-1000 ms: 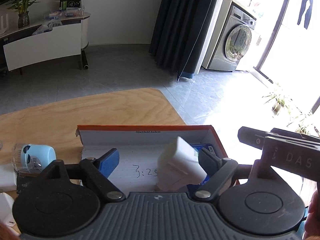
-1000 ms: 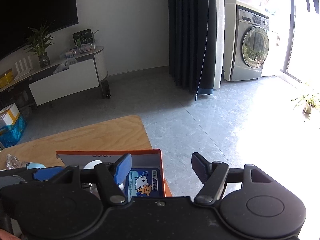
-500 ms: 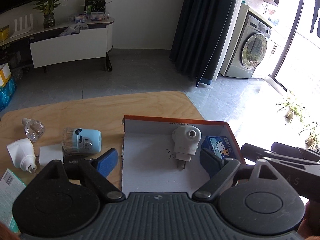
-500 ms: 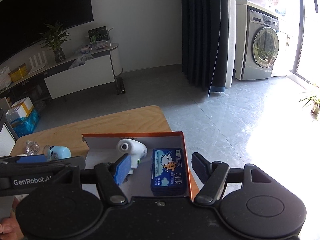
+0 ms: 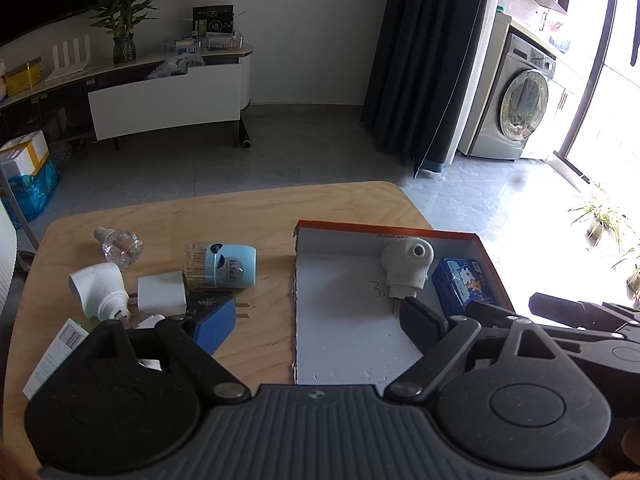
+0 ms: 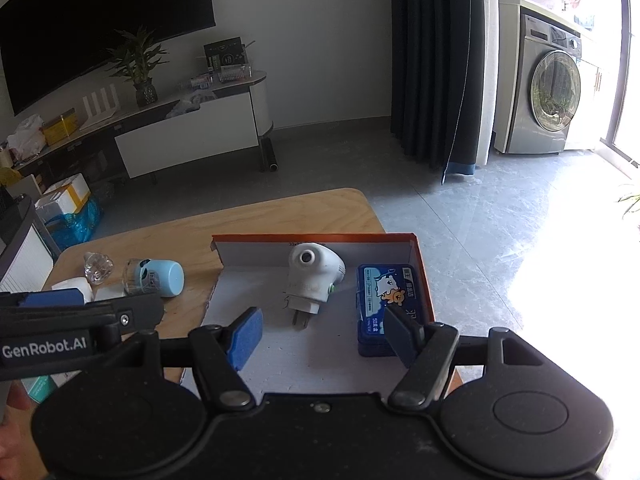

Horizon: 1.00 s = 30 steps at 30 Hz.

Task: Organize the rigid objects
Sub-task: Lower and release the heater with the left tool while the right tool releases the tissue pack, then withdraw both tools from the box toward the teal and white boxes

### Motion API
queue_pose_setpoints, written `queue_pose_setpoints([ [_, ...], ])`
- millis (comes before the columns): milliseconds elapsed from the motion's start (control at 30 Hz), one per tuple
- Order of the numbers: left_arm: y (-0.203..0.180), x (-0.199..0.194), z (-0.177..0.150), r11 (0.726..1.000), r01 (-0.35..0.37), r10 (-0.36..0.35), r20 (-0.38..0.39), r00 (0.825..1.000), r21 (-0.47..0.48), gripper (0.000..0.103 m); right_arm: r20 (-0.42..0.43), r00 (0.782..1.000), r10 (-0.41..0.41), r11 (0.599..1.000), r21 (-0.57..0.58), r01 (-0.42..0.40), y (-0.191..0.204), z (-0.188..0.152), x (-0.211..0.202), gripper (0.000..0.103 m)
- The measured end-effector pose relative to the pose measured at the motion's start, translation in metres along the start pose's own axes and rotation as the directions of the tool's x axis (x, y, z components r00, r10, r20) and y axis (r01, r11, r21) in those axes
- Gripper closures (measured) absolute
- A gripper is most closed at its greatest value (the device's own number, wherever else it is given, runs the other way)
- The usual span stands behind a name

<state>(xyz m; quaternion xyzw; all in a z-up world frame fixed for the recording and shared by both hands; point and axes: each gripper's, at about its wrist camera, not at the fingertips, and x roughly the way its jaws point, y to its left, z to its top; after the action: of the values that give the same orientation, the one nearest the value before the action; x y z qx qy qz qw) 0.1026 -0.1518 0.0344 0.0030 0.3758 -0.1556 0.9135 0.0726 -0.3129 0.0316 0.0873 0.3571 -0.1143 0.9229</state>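
Both pairs of jaws stand spread wide with nothing between them. Furthest left on the wooden table lies the loose clutter: a clear bottle, a white plug-in unit, a white adapter, and a light blue container lying on its side, long axis running left to right. These sit ahead and to the left of the left gripper, whose left fingertip hangs over that cluster, so I judge it the nearer hand for the next pick; the blue container looks the easiest reach, gripped across its short width. To the right is the orange-rimmed box, holding a white plug-in heater with prongs pointing toward the camera and, just beside it on the right, a blue tin. The right gripper hovers over the box's near part, with the blue tin partly behind its right fingertip.
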Motion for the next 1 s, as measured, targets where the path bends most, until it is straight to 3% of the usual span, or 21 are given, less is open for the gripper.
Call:
queue_pose_setpoints([
  [1000, 0.074, -0.031, -0.034, 0.991, -0.104, 0.105, 0.005, 0.994, -0.084, 0.012, -0.062, 0.993, 0.096, 0.987, -0.120, -0.103, 0.085, -0.028, 0.005, 0.022],
])
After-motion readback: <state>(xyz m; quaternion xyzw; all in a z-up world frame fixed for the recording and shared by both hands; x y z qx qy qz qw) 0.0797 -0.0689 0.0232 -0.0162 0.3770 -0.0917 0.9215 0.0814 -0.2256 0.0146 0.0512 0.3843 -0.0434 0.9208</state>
